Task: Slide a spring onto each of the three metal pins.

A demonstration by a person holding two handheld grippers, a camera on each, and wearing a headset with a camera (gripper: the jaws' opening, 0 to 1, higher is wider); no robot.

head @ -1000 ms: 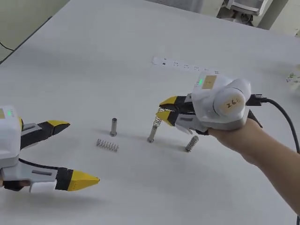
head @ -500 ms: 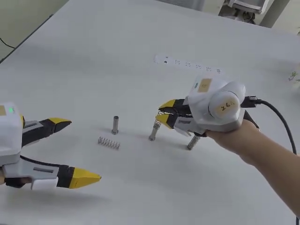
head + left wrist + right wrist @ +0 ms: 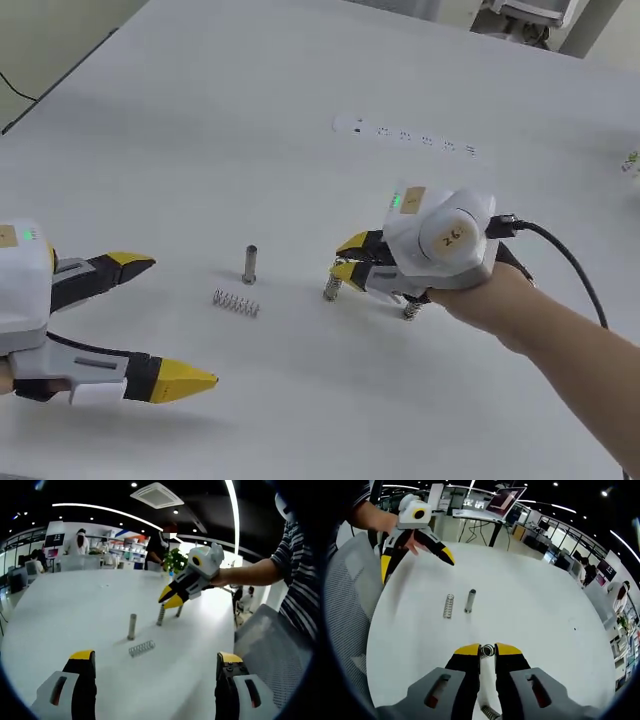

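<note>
Three pins stand on the bench (image 3: 300, 80) in the head view, and one is left uncovered: the bare pin (image 3: 250, 264), upright, with the loose spring (image 3: 236, 303) laid flat just beside it on the near side. The left gripper (image 3: 165, 320) is held low at the left with its jaws spread wide and nothing between them. It is judged the nearer of the two to that spring. The right gripper (image 3: 348, 258) is set at the middle pin (image 3: 330, 294), its jaws drawn narrow on the gripped spring (image 3: 335, 282). The third pin (image 3: 411, 310), just beside it, appears to be sleeved already.

In the left gripper view, the loose spring (image 3: 141, 648) is found straight ahead between the wide jaws. Its long axis runs across their line, not along it, and the bare pin (image 3: 132, 626) stands just behind.

In the right gripper view, the narrow jaws are seen pinched on the coil's top (image 3: 487, 650). Pin (image 3: 470, 600) and loose spring (image 3: 449, 605) sit side by side well ahead. A turn from flat to upright is judged to be needed before that spring can be dropped over the pin.
</note>
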